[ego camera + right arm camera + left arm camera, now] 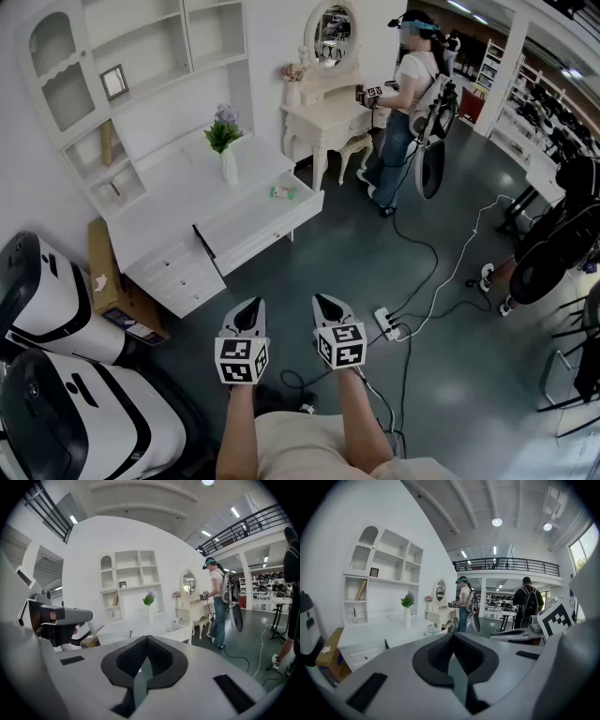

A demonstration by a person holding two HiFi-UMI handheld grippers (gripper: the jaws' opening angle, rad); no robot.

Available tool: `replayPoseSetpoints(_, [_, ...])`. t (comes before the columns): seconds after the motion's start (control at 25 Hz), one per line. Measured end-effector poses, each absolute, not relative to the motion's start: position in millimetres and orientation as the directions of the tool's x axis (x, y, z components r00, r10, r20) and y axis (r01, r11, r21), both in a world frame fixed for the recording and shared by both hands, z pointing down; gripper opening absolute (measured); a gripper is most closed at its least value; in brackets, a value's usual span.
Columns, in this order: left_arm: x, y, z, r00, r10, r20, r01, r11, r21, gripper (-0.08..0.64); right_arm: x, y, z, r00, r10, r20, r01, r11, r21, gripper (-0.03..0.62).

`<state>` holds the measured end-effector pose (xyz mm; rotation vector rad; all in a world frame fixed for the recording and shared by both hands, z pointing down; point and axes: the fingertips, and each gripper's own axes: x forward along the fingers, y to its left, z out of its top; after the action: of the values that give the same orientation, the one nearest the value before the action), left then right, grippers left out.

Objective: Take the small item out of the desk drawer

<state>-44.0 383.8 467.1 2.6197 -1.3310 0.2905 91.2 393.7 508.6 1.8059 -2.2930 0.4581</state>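
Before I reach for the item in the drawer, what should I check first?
1. Desk drawer open: ok.
2. Small item visible in the drawer: ok.
3. Left gripper open for a grasp: not ok, shut and empty.
4. Right gripper open for a grasp: not ok, shut and empty.
5. Grippers close to the drawer: not ok, both held well back from it.
6. Vase clear of the drawer: ok.

Hand-held grippers: two in your hands, the left hand-held gripper (247,317) and the right hand-held gripper (329,311).
Counter (178,202): one.
Open drawer (253,221): one.
Small item (282,193) in that drawer: one.
Vase (230,167): one.
Dressing table (323,117): one.
Other people: two, a person in a white top (463,599) and a person with a backpack (528,599).
Power strip (387,324): one.
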Motion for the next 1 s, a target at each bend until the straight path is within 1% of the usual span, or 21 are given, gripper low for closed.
replayPoseSetpoints(0.12, [-40,381,469,0.587,-0.767,0.259,-0.805,-0.587,0.084,0.017,94,392,508,-0.245,-0.913,0.326,-0.968,0.214,-0.127,0.026])
replayPoseSetpoints(0.32, [-26,381,466,0.615,-0.746,0.257,-0.783,-0.617,0.082,0.017,107,388,512,-0.225,-0.904,0.364,-0.974,0.202,-0.1,0.025])
replayPoseSetpoints(0.52, [-14,386,462,0.61,-0.754,0.243,-0.789,-0.607,0.098,0.017,128,400,511,-0.216,-0.919,0.329,-0.973,0.175,-0.15,0.025])
replayPoseSetpoints(0.72, [-12,375,468,0.595,-0.768,0.236,-0.803,-0.583,0.126,0.017,142,399,514,-0.243,-0.924,0.296,-0.947,0.16,-0.279,0.025])
replayPoseSetpoints(0.88, [-4,356,458,0.624,-0.747,0.228,-0.778,-0.62,0.098,0.017,151,377,501,-0.238,-0.933,0.269,-0.944,0.157,-0.29,0.024])
replayPoseSetpoints(1.0, [-1,329,451,0.63,-0.745,0.219,-0.771,-0.634,0.062,0.017,149,352,491,-0.298,-0.935,0.195,-0.892,0.199,-0.406,0.023])
